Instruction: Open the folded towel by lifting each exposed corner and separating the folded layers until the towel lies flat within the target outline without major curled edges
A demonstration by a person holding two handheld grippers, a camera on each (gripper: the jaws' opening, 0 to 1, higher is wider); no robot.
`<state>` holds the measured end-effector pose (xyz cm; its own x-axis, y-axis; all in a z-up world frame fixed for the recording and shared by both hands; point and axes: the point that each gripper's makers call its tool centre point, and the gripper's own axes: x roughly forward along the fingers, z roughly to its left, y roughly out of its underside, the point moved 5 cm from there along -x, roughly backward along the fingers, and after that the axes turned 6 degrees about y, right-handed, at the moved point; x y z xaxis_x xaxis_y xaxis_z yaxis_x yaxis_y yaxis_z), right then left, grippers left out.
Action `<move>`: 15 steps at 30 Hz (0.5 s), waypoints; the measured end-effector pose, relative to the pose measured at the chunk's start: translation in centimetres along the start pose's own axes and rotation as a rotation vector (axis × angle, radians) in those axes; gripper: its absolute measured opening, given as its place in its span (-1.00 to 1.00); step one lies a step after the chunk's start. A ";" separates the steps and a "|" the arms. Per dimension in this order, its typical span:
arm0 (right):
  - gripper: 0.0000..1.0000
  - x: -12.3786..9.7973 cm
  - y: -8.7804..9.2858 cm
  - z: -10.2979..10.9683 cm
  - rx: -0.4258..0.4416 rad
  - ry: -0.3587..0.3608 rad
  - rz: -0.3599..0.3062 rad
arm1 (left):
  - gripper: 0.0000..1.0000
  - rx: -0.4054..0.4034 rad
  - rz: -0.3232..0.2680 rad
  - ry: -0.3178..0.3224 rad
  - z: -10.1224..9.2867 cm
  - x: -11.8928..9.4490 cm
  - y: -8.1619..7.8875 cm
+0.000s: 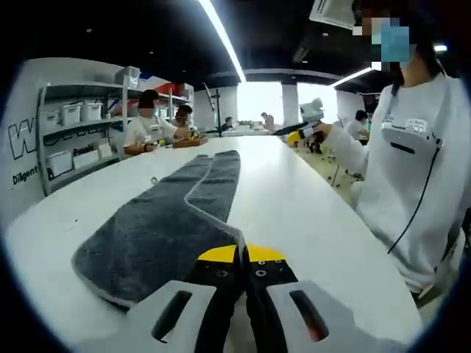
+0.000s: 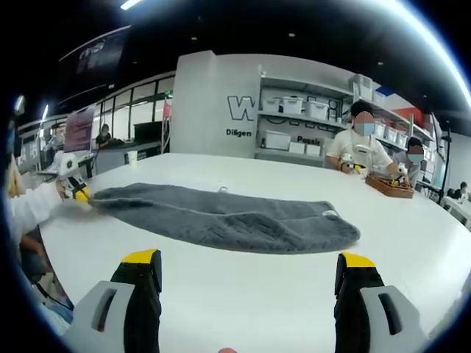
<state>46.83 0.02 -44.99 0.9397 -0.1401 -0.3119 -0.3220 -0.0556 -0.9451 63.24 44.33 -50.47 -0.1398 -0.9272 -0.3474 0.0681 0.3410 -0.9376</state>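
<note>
Behind everything runs a bright open workroom with ceiling strip lights, white storage shelves (image 2: 305, 129) holding bins, and seated people (image 1: 151, 125) at the far end of a long white table (image 1: 309, 220). On that table lies the grey terry towel with pale piped edging (image 1: 165, 224), folded lengthwise into a long narrow band.

In the left gripper view the left gripper (image 1: 241, 273) has its yellow-tipped jaws brought together on the towel's pale edge, which rises off the table straight into the fingertips (image 1: 221, 255); it looks pinched there at the near corner of the upper layer. From those fingertips the band runs straight ahead and away, so its long axis follows the left gripper's own line. A flap of the upper layer lies folded alongside the lower one, just left of the raised edge.

In the right gripper view the right gripper (image 2: 250, 268) holds nothing, its jaws spread wide, hovering over bare table on the near side of the towel (image 2: 221, 217). Here the band lies crosswise ahead of the fingertips (image 2: 140, 259), stretching well beyond both, with the far left end meeting the other gripper (image 2: 77, 191).

The cloth should be soft, limp and light, sagging wherever it is unsupported, and its pile is likely to cling layer to layer instead of sliding. The firmer piped hem at an exposed corner is the best hold, pinching only one layer. The rounded end ahead and to the right of the right fingertips looks like the natural take.
</note>
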 end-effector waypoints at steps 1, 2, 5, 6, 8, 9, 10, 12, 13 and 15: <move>0.98 0.0 0.0 0.0 -0.001 -0.001 0.001 | -0.96 0.005 0.019 0.029 -0.6 0.2 0.2; 0.98 0.1 0.0 0.1 -0.001 -0.002 0.002 | -0.96 0.008 0.034 0.063 -1.2 0.4 0.5; 0.98 0.1 0.0 0.4 -0.002 -0.008 0.002 | -0.96 0.007 0.073 0.122 -2.1 0.7 1.2; 0.98 0.1 0.0 0.4 -0.003 -0.009 0.002 | -0.96 0.006 0.079 0.134 -2.3 0.7 1.3; 0.98 0.1 0.0 0.5 -0.004 -0.010 0.001 | -0.96 0.001 0.112 0.174 -2.6 0.6 1.9; 0.98 0.1 0.0 0.5 -0.005 -0.010 0.002 | -0.96 -0.004 0.117 0.183 -2.7 0.5 2.0; 0.98 0.1 0.0 0.5 -0.005 -0.010 0.002 | -0.96 -0.019 0.127 0.209 -3.2 0.6 2.2; 0.98 0.0 0.0 0.4 -0.005 -0.007 0.002 | -0.96 -0.037 0.147 0.247 -3.9 0.6 2.6; 0.98 0.0 0.0 0.3 -0.004 -0.005 0.002 | -0.97 -0.045 0.165 0.258 -4.2 0.6 2.9; 0.98 -0.1 0.1 0.1 -0.003 0.000 0.003 | -0.97 -0.055 0.191 0.280 -4.9 0.8 3.1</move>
<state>46.77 0.11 -45.06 0.9386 -0.1404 -0.3151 -0.3255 -0.0576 -0.9438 58.53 45.39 -53.78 -0.3957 -0.7701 -0.5004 0.0670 0.5192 -0.8520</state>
